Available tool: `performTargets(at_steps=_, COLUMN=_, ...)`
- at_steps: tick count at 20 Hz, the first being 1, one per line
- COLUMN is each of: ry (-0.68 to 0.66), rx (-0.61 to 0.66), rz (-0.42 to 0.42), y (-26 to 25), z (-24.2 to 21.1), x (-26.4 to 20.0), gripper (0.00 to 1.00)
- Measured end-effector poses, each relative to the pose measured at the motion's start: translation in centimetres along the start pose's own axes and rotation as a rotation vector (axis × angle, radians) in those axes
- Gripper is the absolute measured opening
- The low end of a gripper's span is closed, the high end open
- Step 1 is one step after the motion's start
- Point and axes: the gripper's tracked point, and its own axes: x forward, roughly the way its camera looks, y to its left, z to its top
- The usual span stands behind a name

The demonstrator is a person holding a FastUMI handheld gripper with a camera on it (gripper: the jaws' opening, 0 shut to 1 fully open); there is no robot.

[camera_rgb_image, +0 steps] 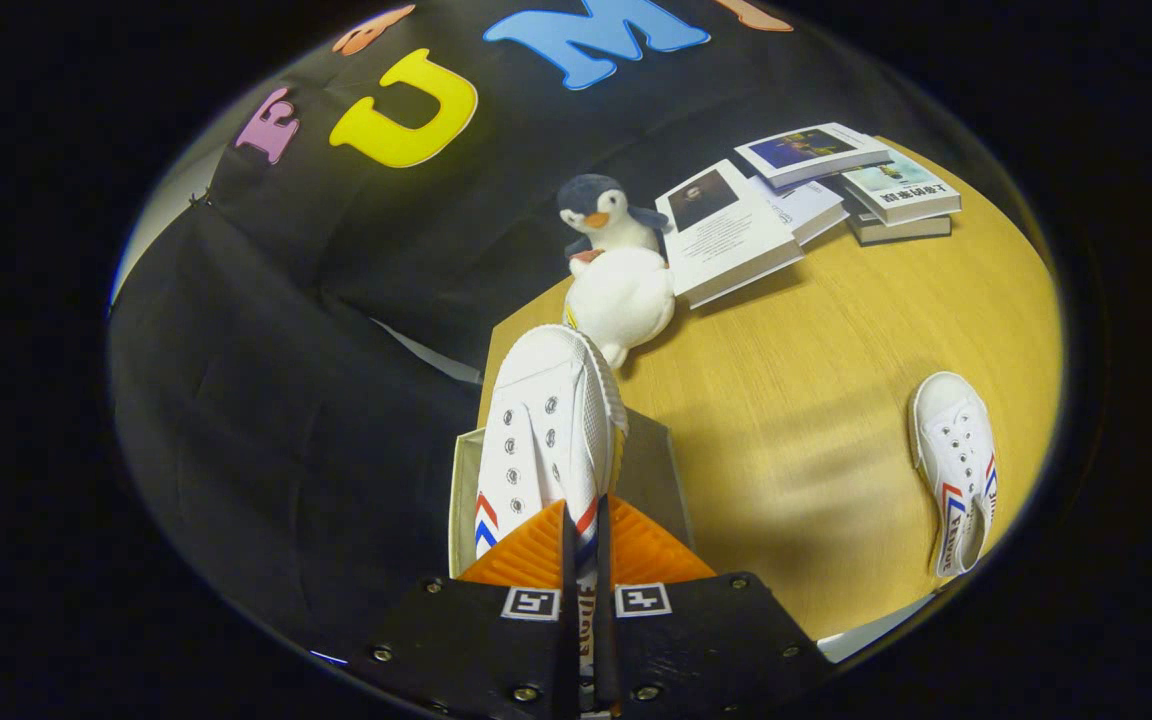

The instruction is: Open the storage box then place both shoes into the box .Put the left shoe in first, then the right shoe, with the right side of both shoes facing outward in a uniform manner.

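White canvas with metal eyelets and red-and-blue stripes at the side made up the held shoe (548, 440), which stood toe-up in the lower centre of the frame, above the open storage box (463, 492). The gripper (584, 560) had its fingers drawn nearly together, both pressing the shoe's heel end between them. A matching second shoe (956, 470) lay flat on the wooden table (816, 400) at lower right. A plush penguin (616, 270) and scattered books (806, 190) sat toward the upper centre.
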Motion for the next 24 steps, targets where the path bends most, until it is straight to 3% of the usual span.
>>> performTargets(at_steps=16, ry=0.109, rx=-0.145, rz=-0.073, y=4.1, z=-6.0, x=7.6, gripper=0.06)
performTargets(at_steps=24, ry=0.135, rx=-0.134, rz=-0.152, y=3.6, z=-8.2, x=11.2, gripper=0.06)
